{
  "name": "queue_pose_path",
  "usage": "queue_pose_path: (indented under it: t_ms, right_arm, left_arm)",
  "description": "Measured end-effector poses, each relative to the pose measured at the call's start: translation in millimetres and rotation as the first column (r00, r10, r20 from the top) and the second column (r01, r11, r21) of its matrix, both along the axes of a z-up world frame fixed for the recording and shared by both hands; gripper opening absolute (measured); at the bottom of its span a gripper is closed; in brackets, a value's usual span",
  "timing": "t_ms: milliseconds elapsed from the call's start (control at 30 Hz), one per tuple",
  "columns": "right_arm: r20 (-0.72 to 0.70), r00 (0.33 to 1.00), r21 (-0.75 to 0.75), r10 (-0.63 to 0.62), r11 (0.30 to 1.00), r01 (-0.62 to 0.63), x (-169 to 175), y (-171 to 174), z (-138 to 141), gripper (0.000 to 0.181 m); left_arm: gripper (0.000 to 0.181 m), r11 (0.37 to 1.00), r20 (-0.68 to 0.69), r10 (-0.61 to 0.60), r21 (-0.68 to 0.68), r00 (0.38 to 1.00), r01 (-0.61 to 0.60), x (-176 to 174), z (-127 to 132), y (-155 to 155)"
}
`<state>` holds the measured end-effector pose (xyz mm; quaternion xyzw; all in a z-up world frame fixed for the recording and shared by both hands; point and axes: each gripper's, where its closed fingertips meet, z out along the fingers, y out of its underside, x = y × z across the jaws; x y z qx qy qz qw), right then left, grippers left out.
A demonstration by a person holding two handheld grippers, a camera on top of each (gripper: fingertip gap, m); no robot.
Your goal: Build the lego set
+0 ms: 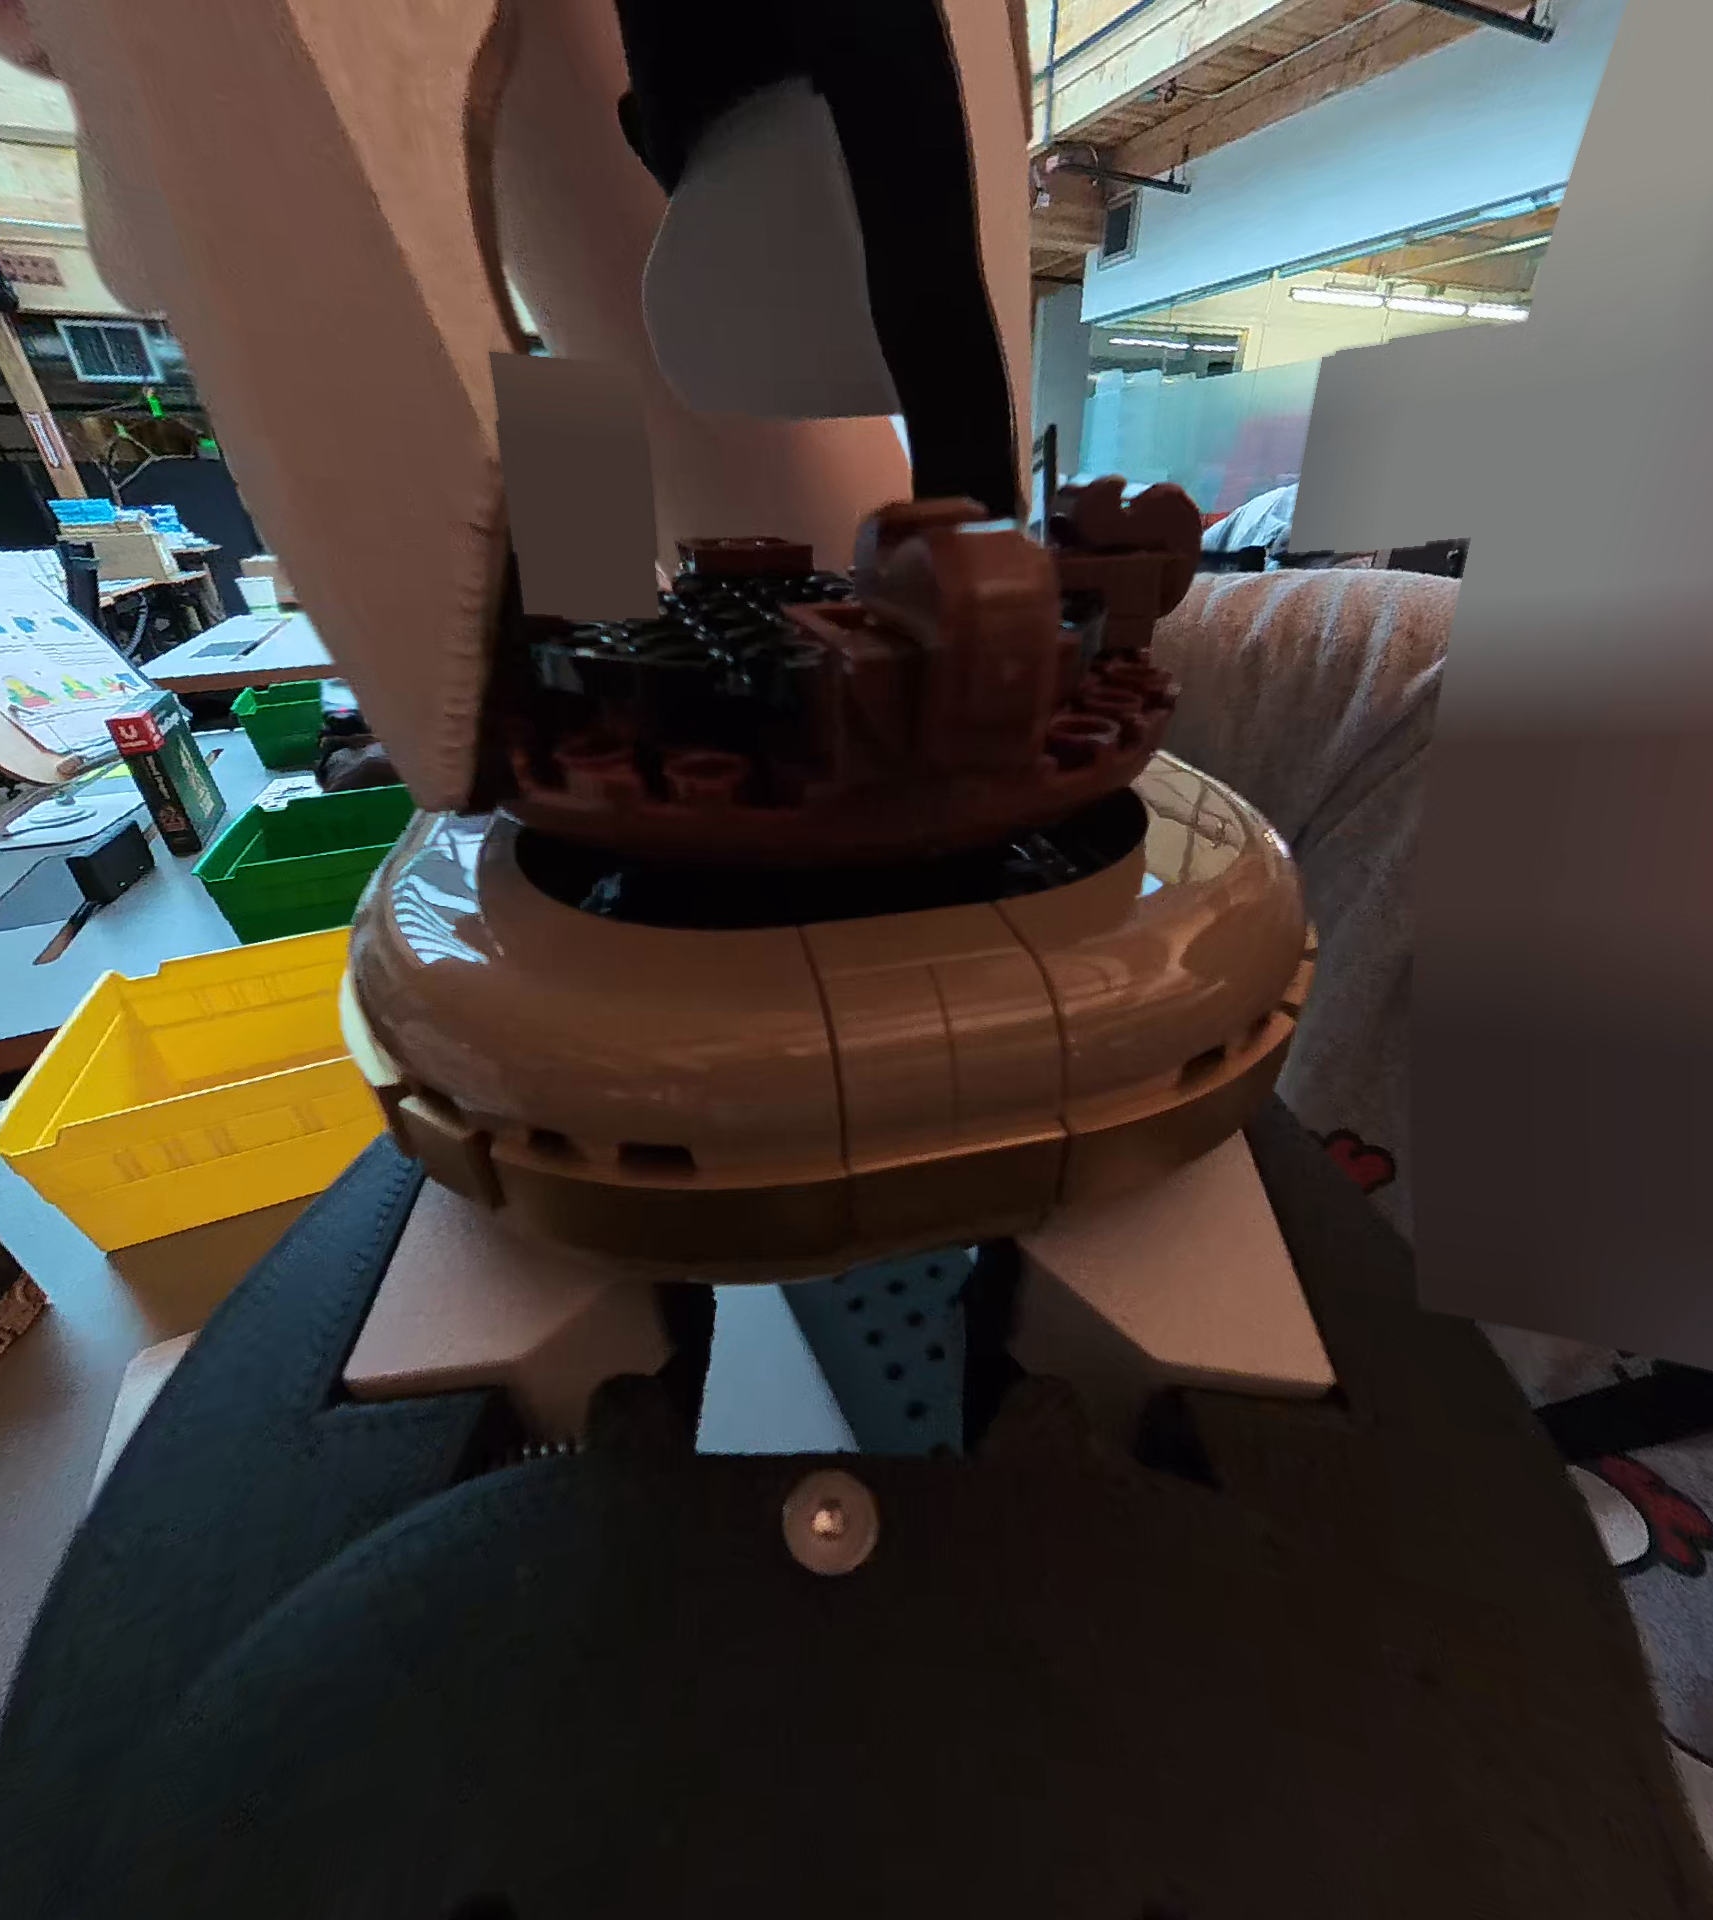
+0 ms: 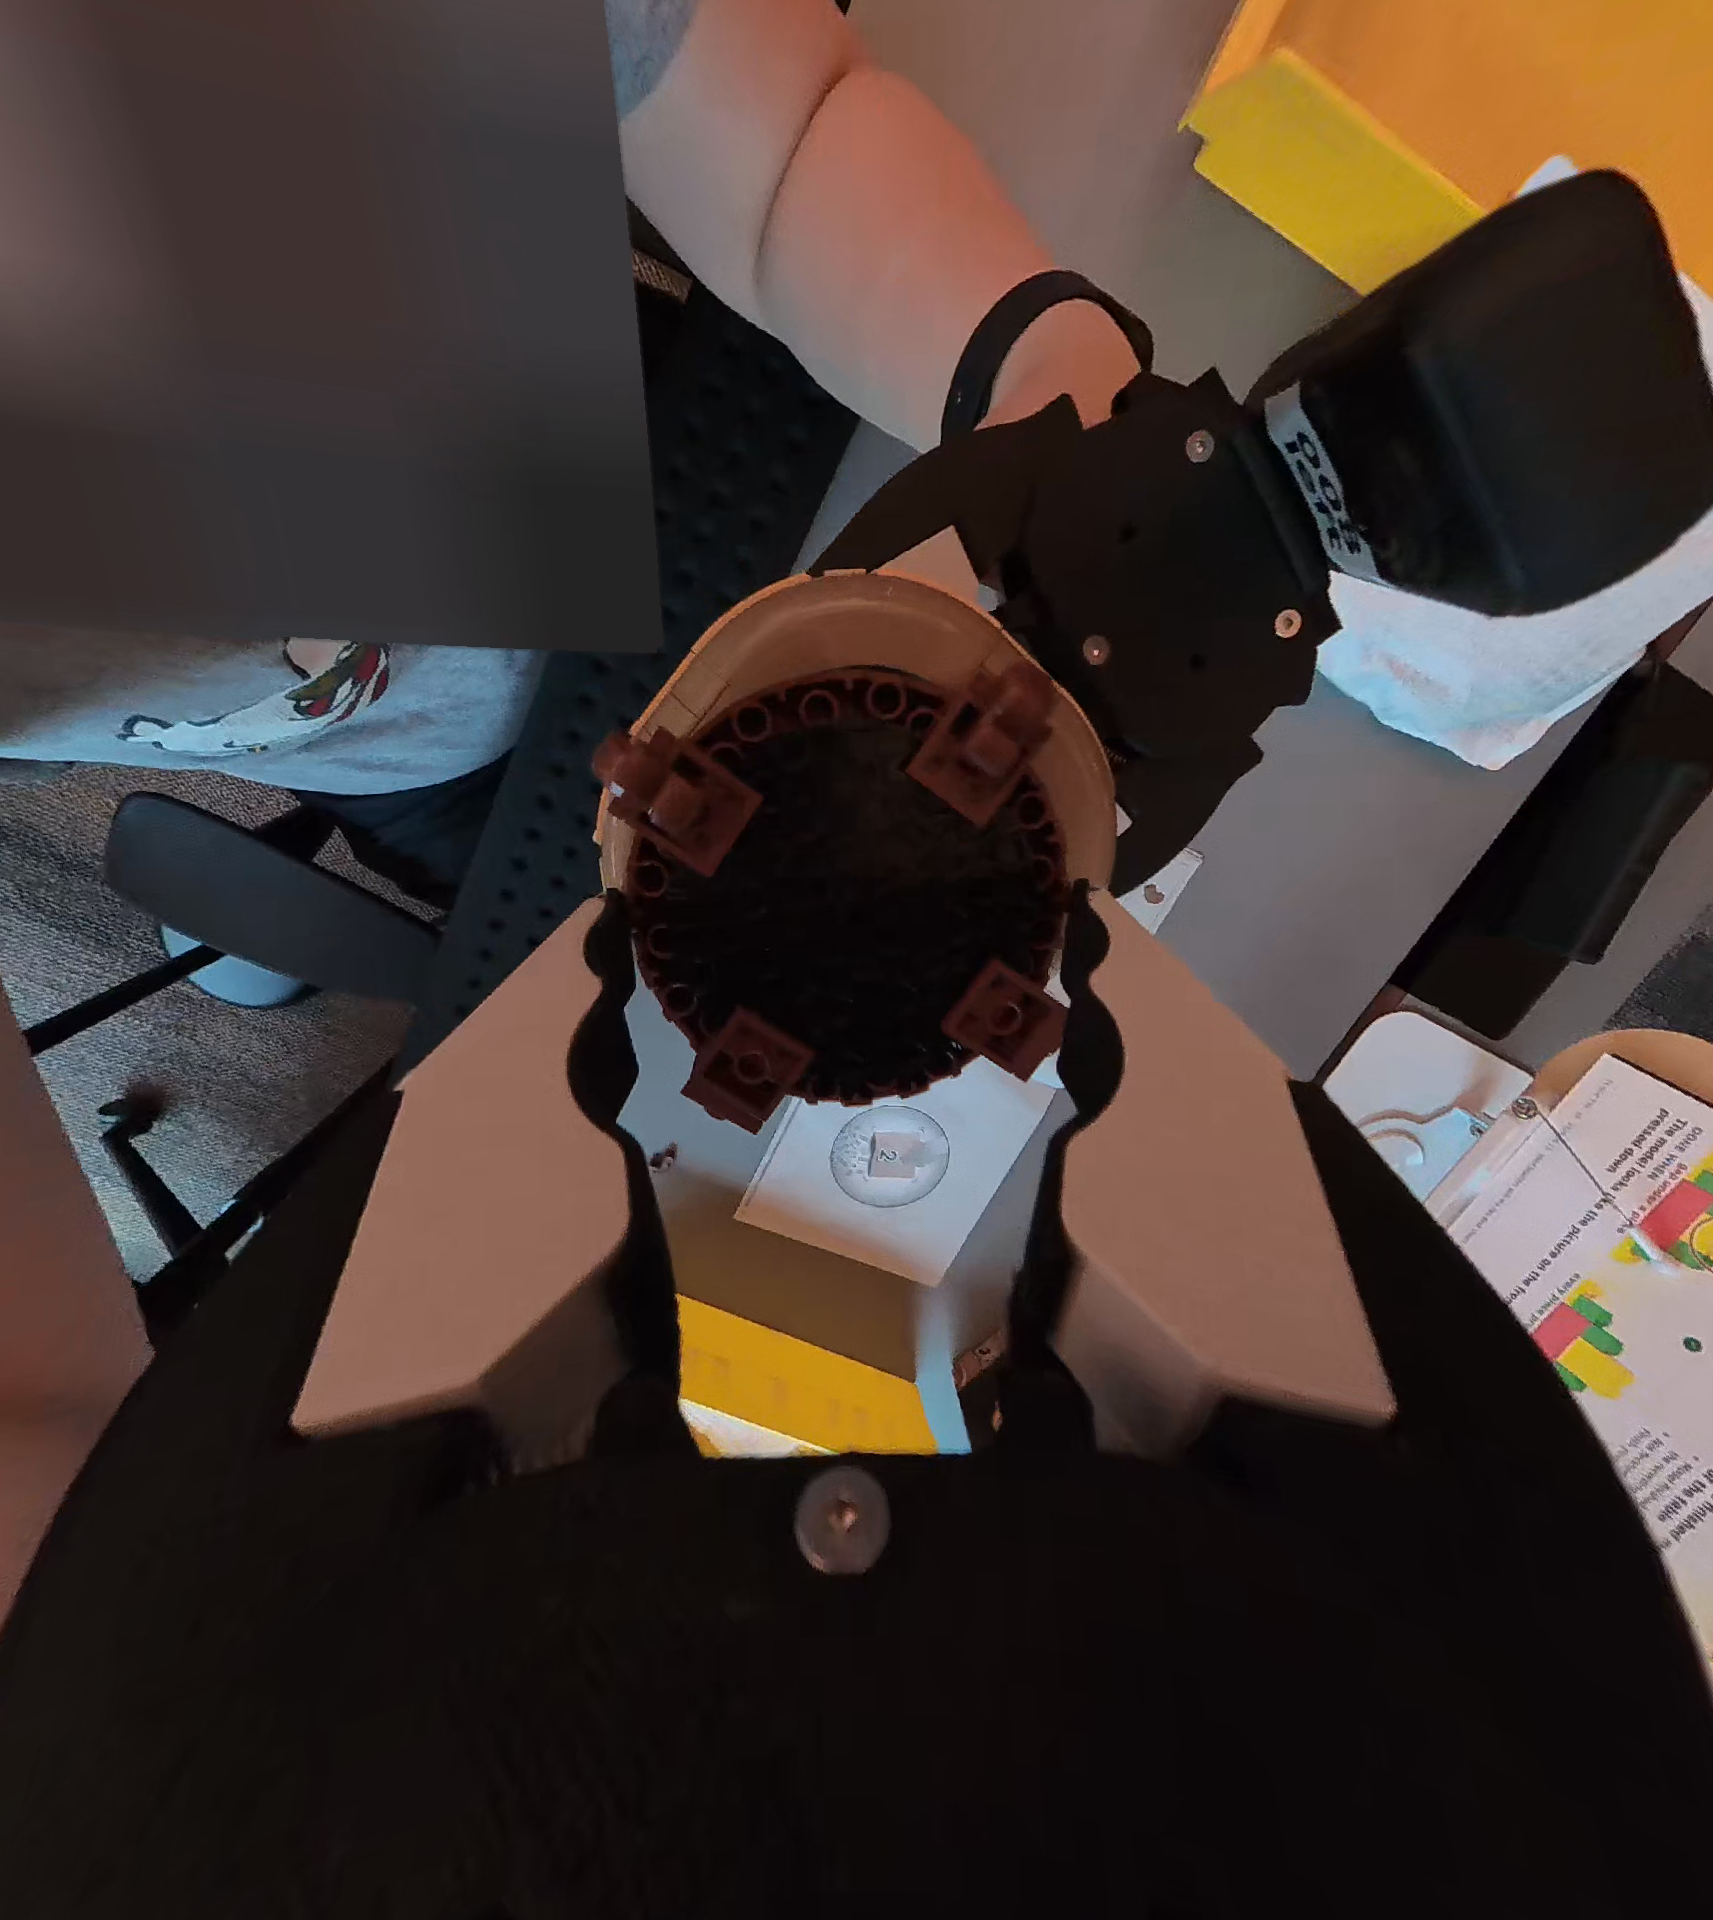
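A round tan lego pot (image 1: 831,1018) carries a brown round plate (image 1: 831,790) with a black studded centre and several small brown bricks on its rim. My left gripper (image 1: 831,1257) is shut on the tan pot from below and holds it up off the table. My right gripper (image 2: 841,935) comes from above, and its fingers (image 2: 478,1143) close on opposite edges of the brown plate (image 2: 841,904). One right finger (image 1: 395,520) shows in the left wrist view, touching the plate's left edge. The left gripper (image 2: 1143,644) also shows in the right wrist view, on the tan pot (image 2: 831,613).
A yellow bin (image 1: 177,1081) and green bins (image 1: 301,862) stand on the grey table at the left. An instruction sheet (image 2: 1683,1351) on a stand is to the right, a white paper bag (image 2: 893,1174) lies below the model. A person's arm (image 2: 883,229) and a chair (image 2: 260,894) are close. There is about 5 cm between the tips of the two grippers.
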<state>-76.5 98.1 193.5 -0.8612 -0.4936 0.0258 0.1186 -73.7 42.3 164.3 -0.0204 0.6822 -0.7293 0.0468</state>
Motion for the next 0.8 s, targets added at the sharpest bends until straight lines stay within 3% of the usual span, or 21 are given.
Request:
queue_pose_path:
  t_ms: [333, 567, 800]
  right_arm:
    - [-0.107, 0.994, 0.011, -0.024, 1.000, 0.026, -9, 3, 12, 0.082]
    - [-0.206, 0.972, -0.040, -0.112, 0.994, 0.106, 4, 7, 11, 0.082]
    - [-0.471, 0.872, -0.069, -0.132, 0.991, 0.113, -7, 17, 20, 0.082]
  left_arm:
    - [0.118, 0.999, -0.019, 0.011, -0.037, 1.000, -0.011, 0, 7, 5]
    - [0.118, 0.999, -0.007, 0.016, -0.031, 1.000, -0.016, -3, 9, 7]
    - [0.115, 0.998, -0.008, 0.028, -0.047, 1.000, -0.028, -1, 12, 12]
